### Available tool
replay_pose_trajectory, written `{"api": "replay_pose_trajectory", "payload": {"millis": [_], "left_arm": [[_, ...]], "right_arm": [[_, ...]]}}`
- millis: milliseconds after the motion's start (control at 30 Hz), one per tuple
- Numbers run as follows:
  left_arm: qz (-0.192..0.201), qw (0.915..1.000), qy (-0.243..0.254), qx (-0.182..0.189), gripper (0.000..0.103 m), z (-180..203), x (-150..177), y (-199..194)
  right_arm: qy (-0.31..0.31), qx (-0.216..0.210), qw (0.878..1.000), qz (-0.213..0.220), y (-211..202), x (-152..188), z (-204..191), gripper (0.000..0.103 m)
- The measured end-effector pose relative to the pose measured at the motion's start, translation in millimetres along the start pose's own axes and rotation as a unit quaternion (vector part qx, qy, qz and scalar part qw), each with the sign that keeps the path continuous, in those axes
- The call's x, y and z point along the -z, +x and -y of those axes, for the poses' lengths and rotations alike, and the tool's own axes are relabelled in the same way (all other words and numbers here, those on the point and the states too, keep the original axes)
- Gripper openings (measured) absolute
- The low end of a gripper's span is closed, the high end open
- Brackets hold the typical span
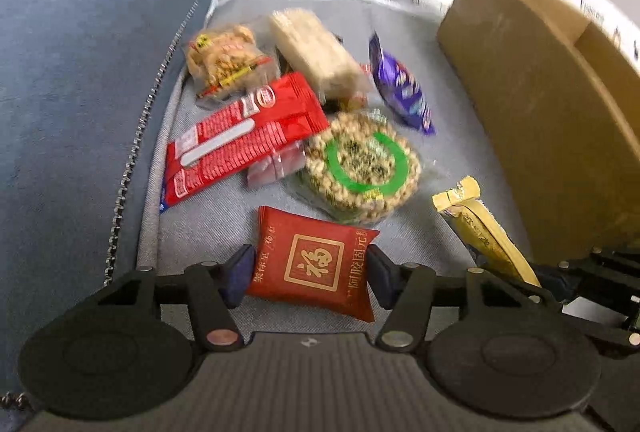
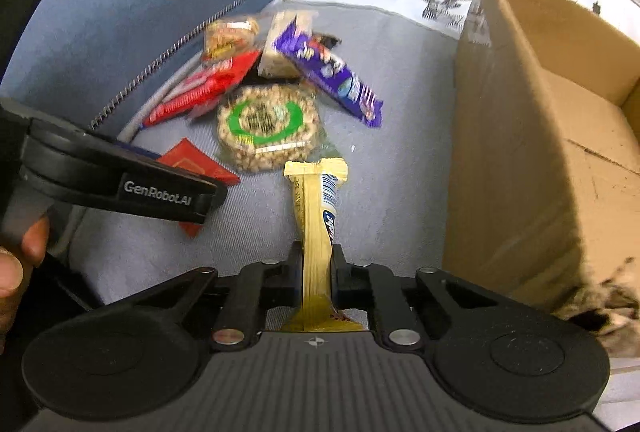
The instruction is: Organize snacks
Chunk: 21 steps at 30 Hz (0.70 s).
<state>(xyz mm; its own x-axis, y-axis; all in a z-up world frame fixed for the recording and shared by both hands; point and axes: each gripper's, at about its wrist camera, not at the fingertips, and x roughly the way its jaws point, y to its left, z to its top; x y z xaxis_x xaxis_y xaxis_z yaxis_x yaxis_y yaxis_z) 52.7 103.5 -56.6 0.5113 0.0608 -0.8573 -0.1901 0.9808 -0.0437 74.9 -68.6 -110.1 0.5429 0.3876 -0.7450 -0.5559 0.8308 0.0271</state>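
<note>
Snacks lie in a heap [image 1: 320, 119] on the gray cushion [image 1: 224, 207], beside our cardboard box [image 2: 520, 159] where we think they go. Our right gripper [image 2: 317, 268] squeezes the yellow bar [image 2: 316, 232] tight. Our left gripper [image 1: 310, 272] fingers [image 1: 236, 272] hug the red packet [image 1: 316, 264] on both sides.

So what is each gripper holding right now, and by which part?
The right gripper pinches the yellow snack bar near its lower end. The left gripper has the red square packet between its jaws, at its side edges.
</note>
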Motion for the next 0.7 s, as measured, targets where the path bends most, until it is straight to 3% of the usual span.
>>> {"api": "replay_pose_trajectory", "payload": {"millis": [233,433,567,700], "left_arm": [[0.093,0.9953,-0.017,0.021,0.064,-7.0,6.2,-36.3],[0.164,0.9860,-0.019,0.022,0.064,0.2,13.0,-61.2],[0.156,0.9870,-0.014,0.038,0.064,5.3,13.8,-62.6],[0.181,0.9824,-0.008,0.045,0.064,8.6,16.0,-70.3]], "right_arm": [[0.010,-0.002,0.999,0.052,-27.9,-1.8,6.9,0.013],[0.001,-0.003,0.991,0.131,-61.3,-4.1,10.6,0.013],[-0.006,-0.007,0.984,0.180,-82.8,-5.1,18.5,0.013],[0.004,-0.011,0.979,0.204,-95.7,-6.8,34.6,0.013]]}}
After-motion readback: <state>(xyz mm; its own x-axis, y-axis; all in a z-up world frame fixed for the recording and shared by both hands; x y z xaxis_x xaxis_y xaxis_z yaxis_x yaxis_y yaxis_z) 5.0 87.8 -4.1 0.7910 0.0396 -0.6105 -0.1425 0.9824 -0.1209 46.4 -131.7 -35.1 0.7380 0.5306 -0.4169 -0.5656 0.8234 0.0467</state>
